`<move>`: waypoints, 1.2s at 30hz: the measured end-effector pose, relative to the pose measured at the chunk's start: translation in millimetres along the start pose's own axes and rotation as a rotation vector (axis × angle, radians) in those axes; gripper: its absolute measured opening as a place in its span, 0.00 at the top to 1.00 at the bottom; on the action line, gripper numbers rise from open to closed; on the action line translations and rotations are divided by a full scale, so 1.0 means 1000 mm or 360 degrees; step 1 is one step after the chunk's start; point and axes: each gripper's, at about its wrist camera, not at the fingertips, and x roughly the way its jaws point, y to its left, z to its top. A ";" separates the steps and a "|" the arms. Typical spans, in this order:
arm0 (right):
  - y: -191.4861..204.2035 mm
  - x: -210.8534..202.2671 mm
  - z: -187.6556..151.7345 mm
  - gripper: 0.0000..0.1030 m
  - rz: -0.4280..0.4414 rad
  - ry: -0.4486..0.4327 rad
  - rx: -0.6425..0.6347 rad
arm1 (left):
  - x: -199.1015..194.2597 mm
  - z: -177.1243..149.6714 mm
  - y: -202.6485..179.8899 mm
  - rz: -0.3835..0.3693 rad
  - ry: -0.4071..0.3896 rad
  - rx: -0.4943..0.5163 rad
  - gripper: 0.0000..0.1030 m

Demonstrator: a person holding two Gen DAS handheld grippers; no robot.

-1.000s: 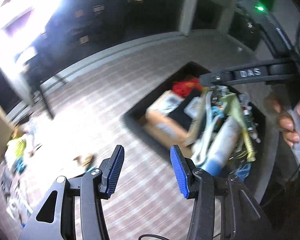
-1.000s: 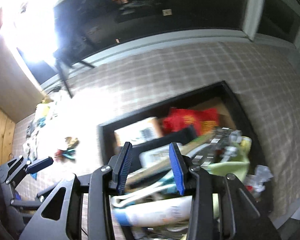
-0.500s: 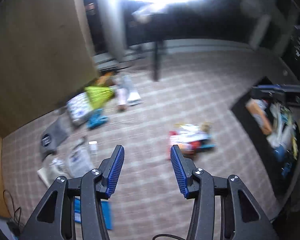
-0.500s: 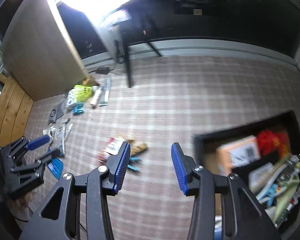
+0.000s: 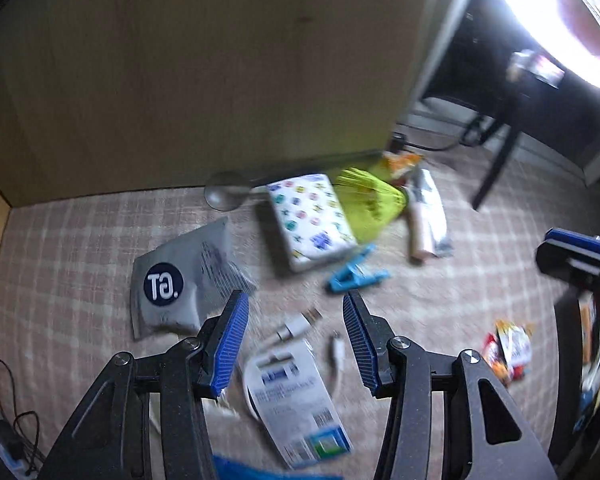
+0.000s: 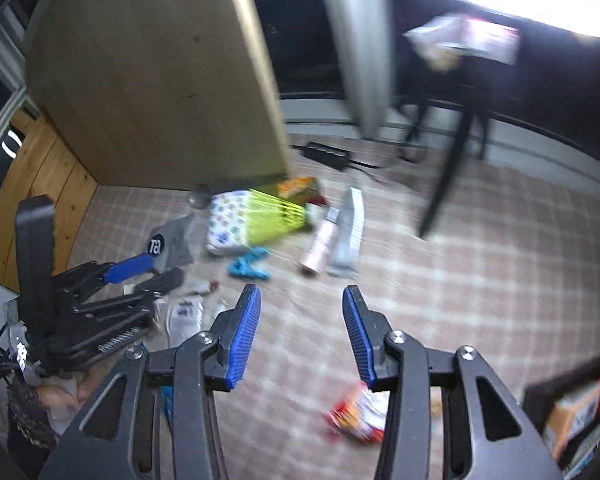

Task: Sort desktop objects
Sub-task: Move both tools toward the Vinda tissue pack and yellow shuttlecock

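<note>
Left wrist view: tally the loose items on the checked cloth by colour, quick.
Grey: 1, pouch
White patterned: 1, pack
Yellow-green: 1, bag
Blue: 1, clip
Pink: 1, tube
White: 1, cable pack
Red: 1, snack packet
Total: 7

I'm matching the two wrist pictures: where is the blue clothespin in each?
Left wrist: blue clothespin at centre, just beyond the open left tool.
Right wrist: blue clothespin left of centre, beyond the open right tool.
Shared landmark: patterned white pack, directly behind it.
</note>
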 end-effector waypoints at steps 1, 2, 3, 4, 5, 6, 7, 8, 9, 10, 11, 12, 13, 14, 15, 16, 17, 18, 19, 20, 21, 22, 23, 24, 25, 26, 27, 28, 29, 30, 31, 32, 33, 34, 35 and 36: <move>0.006 0.009 0.005 0.59 -0.0001 0.0016 -0.0005 | 0.007 0.004 0.004 0.0001 0.0004 -0.0021 0.54; 0.012 0.019 0.011 0.59 -0.0007 0.0031 -0.0004 | 0.012 0.007 0.007 -0.0003 0.0008 -0.0036 0.54; 0.017 0.029 0.016 0.59 -0.0019 0.0043 0.0003 | 0.015 0.009 0.008 -0.0010 0.0014 -0.0046 0.54; 0.021 0.037 0.021 0.59 -0.0031 0.0049 0.0017 | 0.020 0.011 0.010 -0.0021 0.0020 -0.0055 0.54; 0.023 0.043 0.024 0.59 -0.0037 0.0053 0.0029 | 0.025 0.012 0.011 -0.0023 0.0023 -0.0058 0.54; 0.027 0.051 0.028 0.59 -0.0042 0.0060 0.0039 | 0.027 0.013 0.012 -0.0023 0.0023 -0.0059 0.54; 0.030 0.057 0.031 0.59 -0.0052 0.0070 0.0046 | 0.031 0.014 0.013 -0.0025 0.0025 -0.0061 0.54; 0.031 0.063 0.034 0.59 -0.0067 0.0080 0.0048 | 0.034 0.015 0.014 -0.0030 0.0029 -0.0066 0.54; 0.034 0.071 0.036 0.59 -0.0092 0.0093 0.0044 | 0.036 0.015 0.016 -0.0039 0.0033 -0.0076 0.54; 0.035 0.077 0.038 0.59 -0.0116 0.0102 0.0043 | 0.039 0.016 0.017 -0.0050 0.0036 -0.0085 0.54; 0.036 0.082 0.039 0.59 -0.0132 0.0110 0.0047 | 0.041 0.017 0.017 -0.0060 0.0037 -0.0089 0.54; 0.035 0.087 0.041 0.59 -0.0137 0.0119 0.0056 | 0.043 0.017 0.017 -0.0071 0.0038 -0.0090 0.54; 0.034 0.090 0.043 0.59 -0.0138 0.0126 0.0066 | 0.044 0.018 0.017 -0.0074 0.0038 -0.0091 0.54; 0.033 0.093 0.044 0.59 -0.0142 0.0128 0.0074 | 0.045 0.019 0.016 -0.0080 0.0037 -0.0096 0.54; 0.032 0.095 0.046 0.59 -0.0152 0.0127 0.0075 | 0.045 0.020 0.016 -0.0089 0.0038 -0.0098 0.53; 0.031 0.097 0.048 0.59 -0.0166 0.0123 0.0079 | 0.047 0.021 0.014 -0.0096 0.0038 -0.0100 0.53; 0.029 0.098 0.049 0.59 -0.0179 0.0119 0.0083 | 0.048 0.023 0.012 -0.0097 0.0035 -0.0103 0.53; 0.025 0.098 0.049 0.59 -0.0169 0.0123 0.0054 | 0.049 0.025 0.011 -0.0099 0.0034 -0.0104 0.52; 0.022 0.099 0.050 0.59 -0.0166 0.0123 0.0065 | 0.051 0.027 0.008 -0.0103 0.0036 -0.0105 0.51; 0.017 0.099 0.050 0.59 -0.0145 0.0120 0.0083 | 0.053 0.028 0.006 -0.0104 0.0038 -0.0105 0.50; 0.013 0.099 0.051 0.59 -0.0124 0.0121 0.0102 | 0.057 0.031 0.007 -0.0099 0.0039 -0.0103 0.50; 0.009 0.099 0.051 0.59 -0.0117 0.0124 0.0114 | 0.061 0.033 0.004 -0.0090 0.0045 -0.0097 0.49; 0.007 0.098 0.052 0.59 -0.0117 0.0123 0.0116 | 0.064 0.035 0.002 -0.0078 0.0053 -0.0094 0.49; 0.005 0.098 0.052 0.59 -0.0123 0.0121 0.0109 | 0.066 0.036 -0.001 -0.0069 0.0059 -0.0094 0.48; 0.004 0.098 0.052 0.59 -0.0127 0.0122 0.0101 | 0.069 0.038 -0.004 -0.0062 0.0066 -0.0090 0.48; 0.003 0.098 0.052 0.59 -0.0130 0.0125 0.0095 | 0.071 0.039 -0.006 -0.0053 0.0070 -0.0085 0.47; 0.001 0.098 0.051 0.59 -0.0134 0.0130 0.0094 | 0.073 0.039 -0.008 -0.0042 0.0074 -0.0082 0.45; -0.001 0.099 0.051 0.60 -0.0138 0.0135 0.0090 | 0.075 0.040 -0.009 -0.0028 0.0075 -0.0080 0.42; -0.002 0.099 0.050 0.60 -0.0139 0.0140 0.0083 | 0.077 0.041 -0.010 -0.0018 0.0072 -0.0079 0.39; -0.004 0.099 0.049 0.61 -0.0143 0.0144 0.0078 | 0.078 0.041 -0.011 -0.0010 0.0071 -0.0079 0.38; -0.005 0.099 0.048 0.62 -0.0145 0.0144 0.0075 | 0.080 0.042 -0.011 -0.0008 0.0074 -0.0084 0.37; -0.008 0.098 0.047 0.63 -0.0143 0.0137 0.0076 | 0.082 0.042 -0.013 -0.0008 0.0082 -0.0074 0.36; -0.010 0.097 0.047 0.64 -0.0146 0.0137 0.0078 | 0.084 0.043 -0.015 -0.0005 0.0082 -0.0068 0.35; -0.012 0.097 0.046 0.66 -0.0142 0.0137 0.0079 | 0.086 0.043 -0.017 0.0000 0.0082 -0.0063 0.35; -0.013 0.096 0.046 0.68 -0.0135 0.0140 0.0075 | 0.087 0.042 -0.018 0.0005 0.0085 -0.0056 0.35; -0.015 0.095 0.044 0.72 -0.0127 0.0142 0.0072 | 0.090 0.042 -0.020 0.0016 0.0093 -0.0049 0.35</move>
